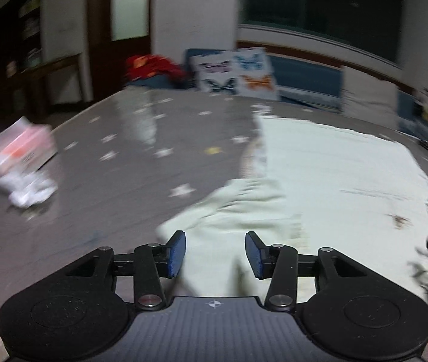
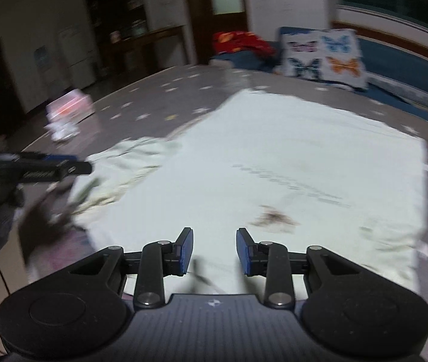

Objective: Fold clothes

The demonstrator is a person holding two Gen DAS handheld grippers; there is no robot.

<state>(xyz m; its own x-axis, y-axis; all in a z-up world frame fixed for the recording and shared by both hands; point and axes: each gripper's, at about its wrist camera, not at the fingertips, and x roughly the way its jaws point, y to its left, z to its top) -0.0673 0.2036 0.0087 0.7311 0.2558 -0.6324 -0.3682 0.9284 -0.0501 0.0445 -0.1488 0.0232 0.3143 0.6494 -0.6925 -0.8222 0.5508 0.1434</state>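
both tongs (image 1: 215,253) (image 2: 214,250) apart and empty above a pale, rumpled garment (image 2: 274,166) with leafy print

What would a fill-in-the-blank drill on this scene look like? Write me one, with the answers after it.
1. The pale garment lies spread on a grey mat printed with white ____.
2. Nothing sits between the fingers of the left gripper or the right gripper; both are ____.
3. The cushion against the far wall shows four ____.
4. The crumpled cloth beside that cushion is mostly ____.

Answers: stars; open; butterflies; red
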